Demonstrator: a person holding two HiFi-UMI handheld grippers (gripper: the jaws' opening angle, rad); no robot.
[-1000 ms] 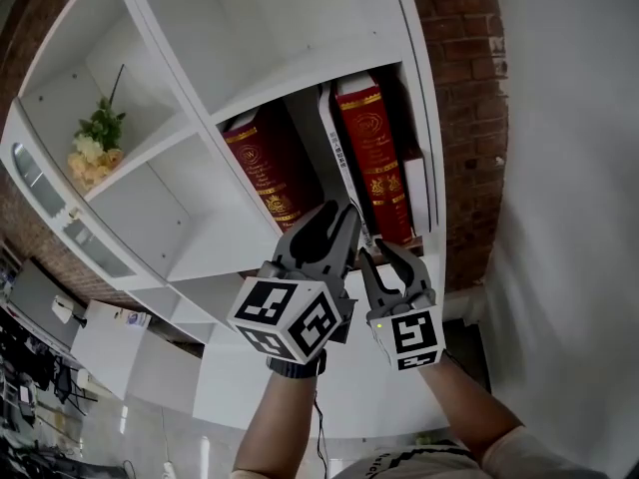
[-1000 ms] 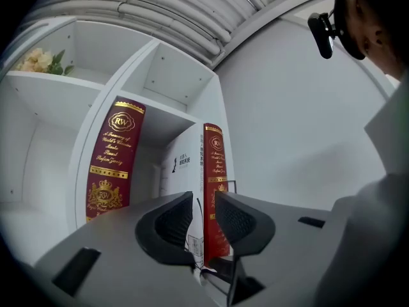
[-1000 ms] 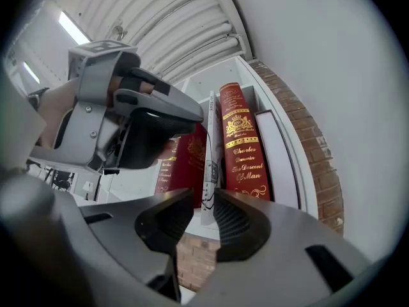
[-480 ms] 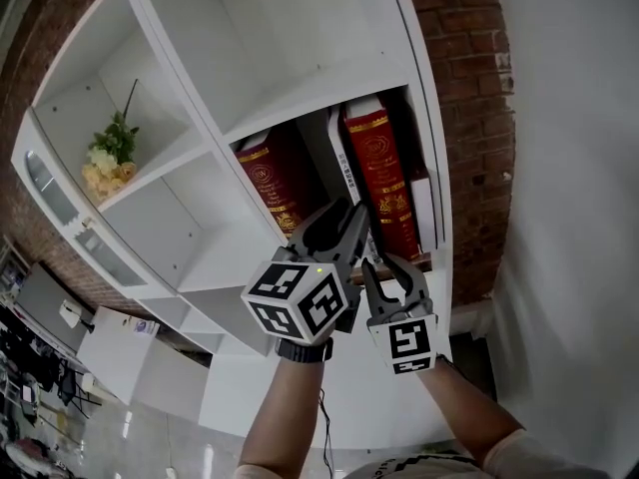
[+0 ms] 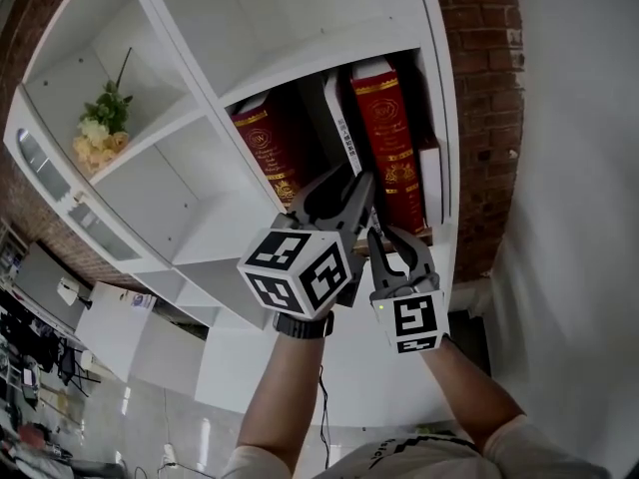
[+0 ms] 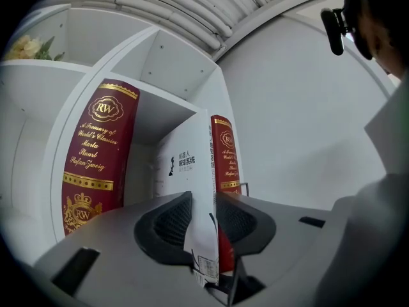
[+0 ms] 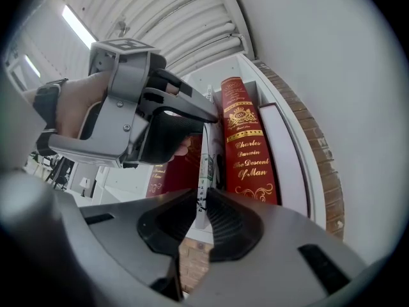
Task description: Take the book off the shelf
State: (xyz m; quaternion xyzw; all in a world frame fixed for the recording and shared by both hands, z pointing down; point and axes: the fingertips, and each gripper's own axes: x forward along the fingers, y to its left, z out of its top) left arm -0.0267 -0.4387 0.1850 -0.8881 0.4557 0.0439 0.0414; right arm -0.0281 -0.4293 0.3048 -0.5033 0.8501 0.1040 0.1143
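Pinching the thin white paperback book [image 6: 192,165] in the fingers of my left gripper [image 6: 203,219], just eased slightly wider, and my right gripper [image 7: 203,213], just tightened lower down. It stands between tall red hardbacks [image 5: 391,138] in the white shelf [image 5: 190,183].

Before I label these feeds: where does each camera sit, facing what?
Head view: on the head, facing the white shelf; left gripper, right gripper, forearms show.
Left gripper view: along its jaws, just widened, gripping the white book; shirt shows.
Right gripper view: along its jaws, just closing on that book; left gripper shows.
All share the book.
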